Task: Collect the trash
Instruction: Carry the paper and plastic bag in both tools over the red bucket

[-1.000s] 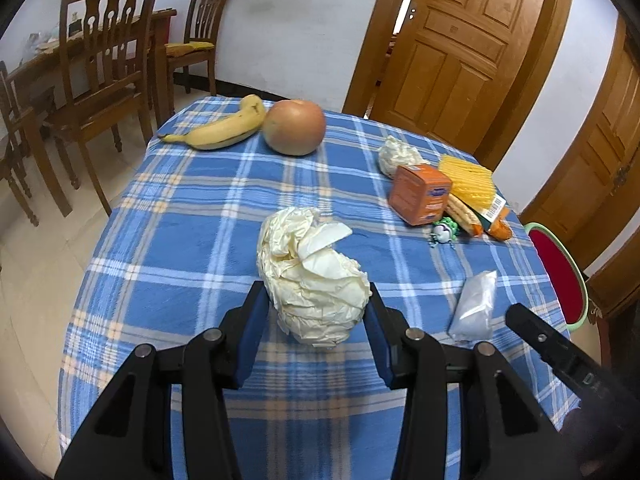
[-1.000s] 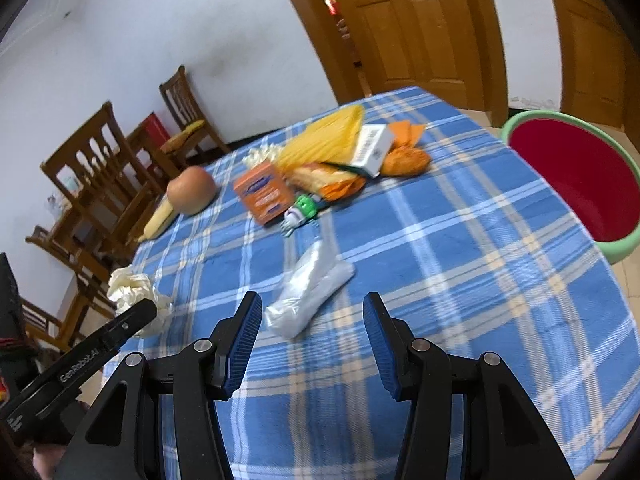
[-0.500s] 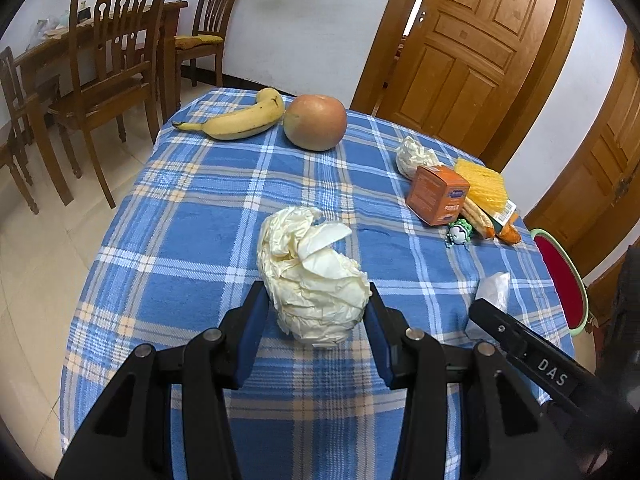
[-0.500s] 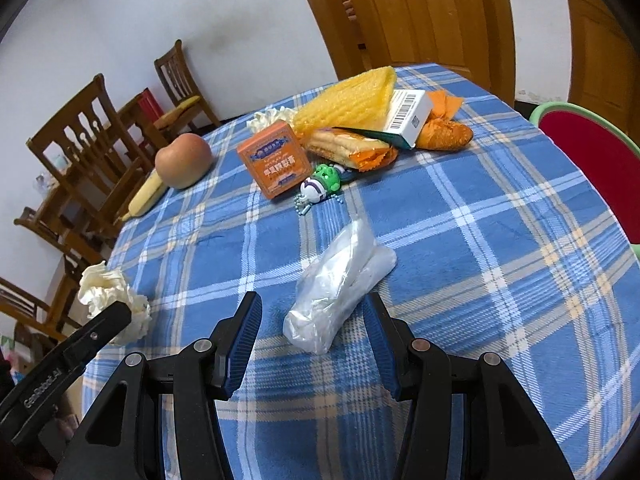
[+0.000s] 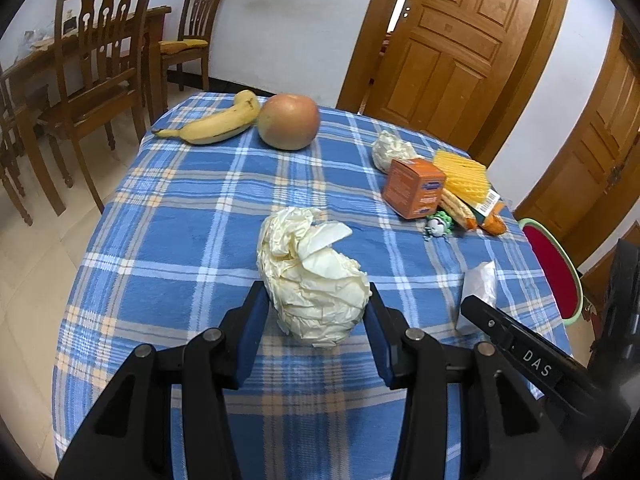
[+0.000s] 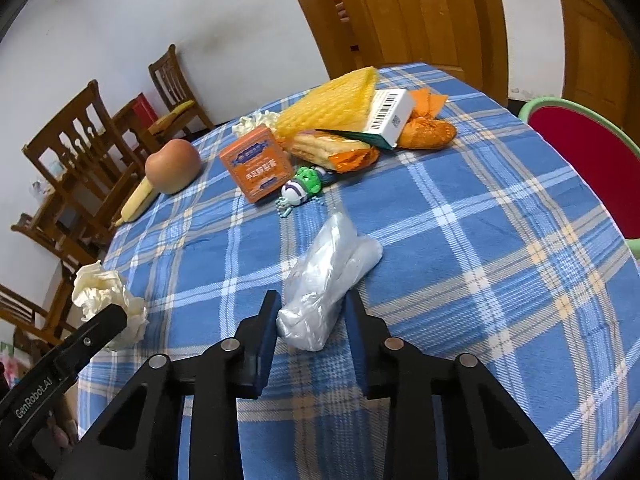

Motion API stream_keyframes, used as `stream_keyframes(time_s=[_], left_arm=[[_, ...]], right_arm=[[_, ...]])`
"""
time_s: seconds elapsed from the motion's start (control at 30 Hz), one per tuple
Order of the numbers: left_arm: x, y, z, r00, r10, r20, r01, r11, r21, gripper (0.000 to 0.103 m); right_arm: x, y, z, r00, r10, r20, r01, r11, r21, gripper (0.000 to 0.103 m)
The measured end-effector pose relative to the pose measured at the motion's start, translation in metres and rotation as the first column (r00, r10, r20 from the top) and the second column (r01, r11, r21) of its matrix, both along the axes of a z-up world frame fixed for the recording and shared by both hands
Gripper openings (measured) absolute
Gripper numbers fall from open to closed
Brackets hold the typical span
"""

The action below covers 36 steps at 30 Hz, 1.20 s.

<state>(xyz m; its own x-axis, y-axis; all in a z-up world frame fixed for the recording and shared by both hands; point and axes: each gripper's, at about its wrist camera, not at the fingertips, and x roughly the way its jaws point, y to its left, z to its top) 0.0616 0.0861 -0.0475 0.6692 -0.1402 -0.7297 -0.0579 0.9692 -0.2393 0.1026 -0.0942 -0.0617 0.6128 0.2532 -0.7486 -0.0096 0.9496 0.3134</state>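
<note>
Left wrist view: the left gripper (image 5: 316,312) clamps the crumpled paper ball (image 5: 310,274), both pads pressed against its sides, on the blue plaid tablecloth (image 5: 192,208). Right wrist view: the right gripper (image 6: 310,318) has just been closing, its pads now against the near end of the clear plastic bag (image 6: 326,280). Beyond the bag lie an orange box (image 6: 258,164) and a small green toy (image 6: 302,188); a red basin (image 6: 588,164) stands past the tablecloth's right edge.

Both claws angle downward: the left claw (image 5: 316,312) grips, and the right claw (image 6: 310,320) has just been closing.
</note>
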Motion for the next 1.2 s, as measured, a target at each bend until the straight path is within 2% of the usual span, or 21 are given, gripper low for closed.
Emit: stream_keyframes(time_s=[0.37,0.67,0.97,1.2], left_arm=[[0.000,-0.026,0.016,0.998,-0.067,0.023,0.067,0.998,-0.002,0.047],[0.013,-0.066,0.028,0.986,-0.166,0.027,0.167,0.986,-0.011,0.047],[0.037,-0.127,0.042,0.954,-0.300,0.027,0.300,0.954,-0.012,0.047],[0.057,-0.195,0.049,0.909,-0.415,0.017,0.415,0.910,0.010,0.047]], right_arm=[[-0.019,-0.028,0.023,0.998,-0.013,0.066,0.011,1.000,0.025,0.028],[-0.032,-0.067,0.041,0.992,-0.066,0.105,0.064,0.998,0.018,0.027],[-0.039,-0.125,0.055,0.976,-0.166,0.144,0.164,0.986,0.021,0.027],[-0.036,-0.184,0.057,0.953,-0.260,0.153,0.258,0.965,0.033,0.027]])
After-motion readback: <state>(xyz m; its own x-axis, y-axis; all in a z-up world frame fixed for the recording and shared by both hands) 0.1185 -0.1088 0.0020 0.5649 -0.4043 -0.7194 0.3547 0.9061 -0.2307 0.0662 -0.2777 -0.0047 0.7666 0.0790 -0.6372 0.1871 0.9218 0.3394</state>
